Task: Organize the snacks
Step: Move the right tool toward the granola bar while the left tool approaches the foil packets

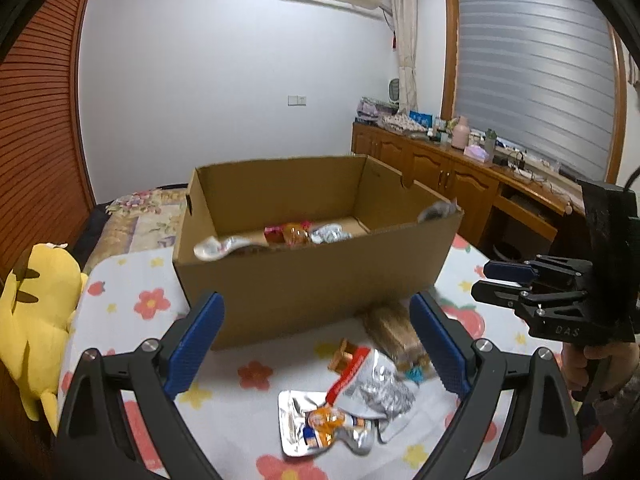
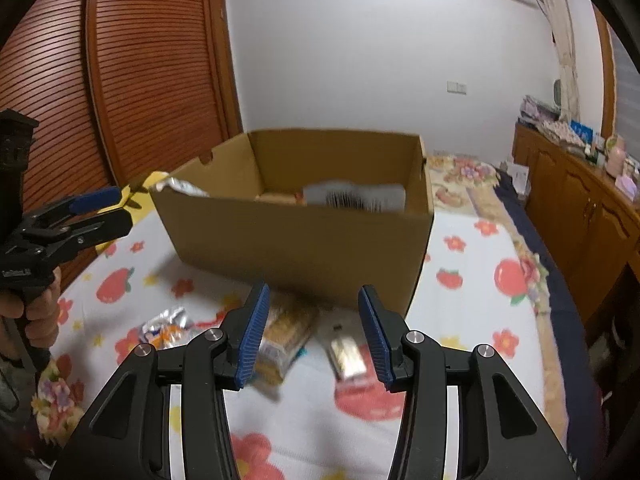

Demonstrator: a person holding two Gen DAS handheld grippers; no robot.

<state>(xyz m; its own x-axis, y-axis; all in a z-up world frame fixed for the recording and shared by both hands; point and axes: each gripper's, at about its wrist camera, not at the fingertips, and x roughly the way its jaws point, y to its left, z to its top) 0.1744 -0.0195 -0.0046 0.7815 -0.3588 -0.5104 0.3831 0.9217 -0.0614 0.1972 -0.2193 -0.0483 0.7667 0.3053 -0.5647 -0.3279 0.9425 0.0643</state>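
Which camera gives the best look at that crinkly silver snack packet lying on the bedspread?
The left wrist view: the silver packet lies close and sharp between its fingers. The right wrist view shows it only small, blurred, off to the left.

Brown cardboard box (image 1: 312, 280), white flower-and-strawberry-print cloth (image 1: 132, 292), yellow plush toy (image 1: 36, 312), blue-padded black fingers (image 1: 200, 344).

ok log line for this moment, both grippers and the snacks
left gripper open, empty | right gripper open, empty | box part filled | snack packets on the bed
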